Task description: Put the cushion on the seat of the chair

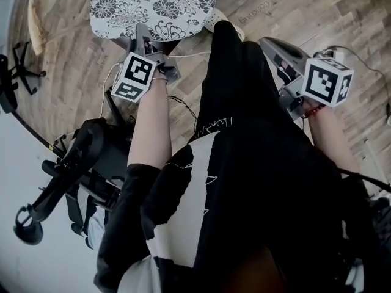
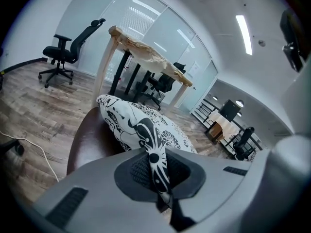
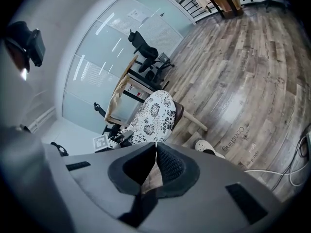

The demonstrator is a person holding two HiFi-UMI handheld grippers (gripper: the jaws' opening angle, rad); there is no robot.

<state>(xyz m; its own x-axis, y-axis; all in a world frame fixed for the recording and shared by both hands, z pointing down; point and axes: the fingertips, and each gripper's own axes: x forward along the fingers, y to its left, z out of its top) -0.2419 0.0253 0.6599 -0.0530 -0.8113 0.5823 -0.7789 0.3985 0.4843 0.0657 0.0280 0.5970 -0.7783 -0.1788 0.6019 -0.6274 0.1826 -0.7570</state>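
Observation:
The black-and-white floral cushion (image 1: 153, 5) lies on the brown chair seat (image 2: 90, 142), covering most of it. My left gripper (image 1: 143, 36) is at the cushion's near edge, shut on a fold of its fabric (image 2: 154, 154). In the right gripper view the cushion (image 3: 153, 113) sits on the chair (image 3: 181, 111), with the left gripper (image 3: 114, 139) at its near side. My right gripper (image 1: 269, 43) hangs well to the right of the cushion, beyond the person's leg. Its pads meet at the tip (image 3: 155, 147) with nothing between them.
A light wooden table (image 2: 146, 50) stands just behind the chair, with black office chairs (image 2: 65, 47) beyond it. A cable (image 2: 29, 147) trails over the wood floor. A black wheeled frame (image 1: 79, 157) stands at the left. The person's black trousers (image 1: 238, 84) and a white shoe (image 3: 209, 148) are nearby.

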